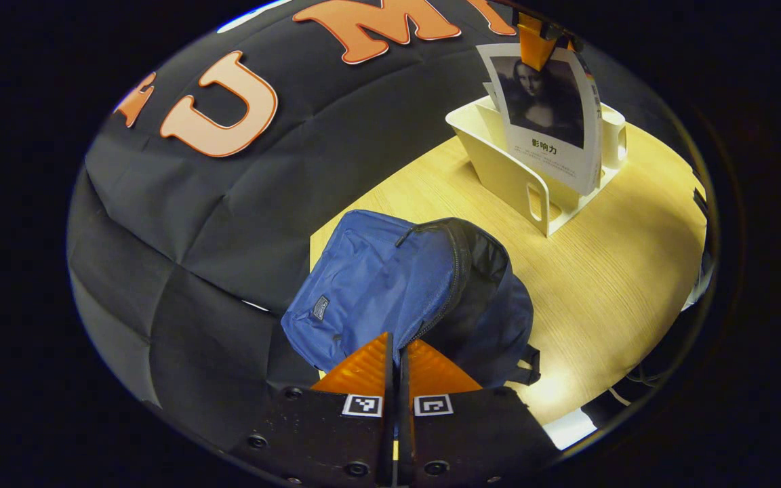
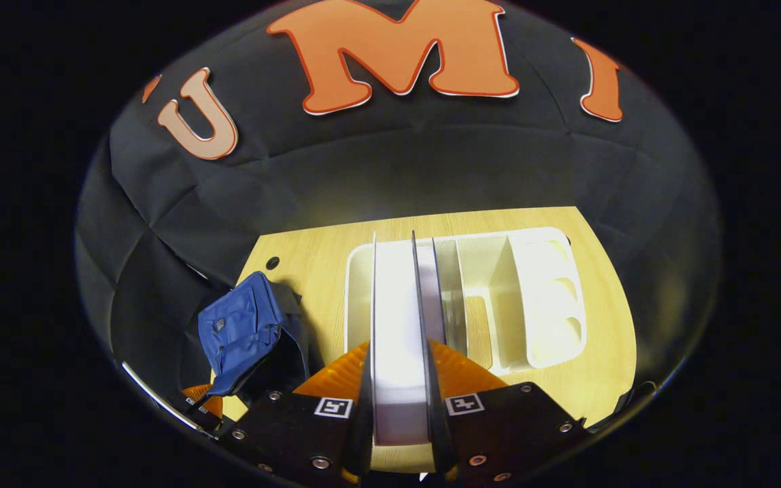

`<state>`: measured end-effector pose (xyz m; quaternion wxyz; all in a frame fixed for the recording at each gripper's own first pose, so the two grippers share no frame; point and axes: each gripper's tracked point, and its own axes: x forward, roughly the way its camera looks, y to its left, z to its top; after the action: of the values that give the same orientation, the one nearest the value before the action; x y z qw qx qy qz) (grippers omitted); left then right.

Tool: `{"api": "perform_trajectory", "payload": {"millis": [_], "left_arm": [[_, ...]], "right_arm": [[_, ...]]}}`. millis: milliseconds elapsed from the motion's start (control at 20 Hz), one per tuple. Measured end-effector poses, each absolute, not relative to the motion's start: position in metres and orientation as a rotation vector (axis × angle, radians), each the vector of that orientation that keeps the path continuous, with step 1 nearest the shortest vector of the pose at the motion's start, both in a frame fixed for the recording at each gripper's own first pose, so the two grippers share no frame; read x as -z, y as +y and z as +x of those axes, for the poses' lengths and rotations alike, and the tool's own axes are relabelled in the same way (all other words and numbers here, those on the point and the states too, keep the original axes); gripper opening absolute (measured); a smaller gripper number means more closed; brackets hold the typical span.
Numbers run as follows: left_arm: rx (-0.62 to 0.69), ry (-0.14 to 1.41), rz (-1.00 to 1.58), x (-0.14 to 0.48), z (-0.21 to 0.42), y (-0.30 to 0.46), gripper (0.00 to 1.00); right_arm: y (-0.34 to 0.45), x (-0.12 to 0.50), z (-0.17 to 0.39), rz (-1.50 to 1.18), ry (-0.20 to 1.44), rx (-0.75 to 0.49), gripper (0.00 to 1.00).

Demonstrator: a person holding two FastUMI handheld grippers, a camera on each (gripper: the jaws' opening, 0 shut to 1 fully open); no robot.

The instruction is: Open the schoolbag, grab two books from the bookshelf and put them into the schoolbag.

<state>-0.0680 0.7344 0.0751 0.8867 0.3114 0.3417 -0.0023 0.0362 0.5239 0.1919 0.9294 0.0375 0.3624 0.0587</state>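
Note:
The blue schoolbag (image 1: 370, 285) lies on the wooden table (image 1: 621, 271), its zip undone and the dark inside showing. My left gripper (image 1: 397, 346) is shut on the bag's zipper edge at the near side of the mouth. Over the white bookshelf (image 1: 519, 176) hangs a book (image 1: 550, 115) with a portrait on its cover, and the right gripper (image 1: 536, 41) pinches its top. In the right gripper view I look down on that book (image 2: 397, 305); my right gripper (image 2: 397, 349) is shut on it, above the bookshelf (image 2: 539, 298). The schoolbag (image 2: 241, 332) sits to the left.
The bookshelf has upright dividers (image 2: 455, 298) and side cut-outs. A small round hole (image 2: 272, 262) marks the table near the bag. The black booth wall rises close behind the table. Bare tabletop (image 1: 607, 298) lies between bag and shelf.

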Motion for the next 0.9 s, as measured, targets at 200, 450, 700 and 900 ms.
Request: {"api": "perform_trajectory", "payload": {"millis": [200, 450, 700, 900], "left_arm": [[-0.021, 0.709, 0.638, -0.075, -0.084, 0.734, 0.03], [-0.045, 0.705, 0.615, -0.074, -0.087, 0.735, 0.03], [-0.063, 0.697, 0.615, -0.082, -0.081, 0.738, 0.03], [-0.063, 0.704, 0.632, -0.081, -0.072, 0.741, 0.03]], "right_arm": [[0.521, -0.201, 0.02, 0.073, 0.715, -0.134, 0.35], [0.516, -0.217, 0.007, 0.076, 0.674, -0.15, 0.35], [0.476, -0.252, -0.008, 0.048, 0.575, -0.096, 0.35], [0.445, -0.265, -0.021, 0.127, 0.567, -0.082, 0.34]]}}
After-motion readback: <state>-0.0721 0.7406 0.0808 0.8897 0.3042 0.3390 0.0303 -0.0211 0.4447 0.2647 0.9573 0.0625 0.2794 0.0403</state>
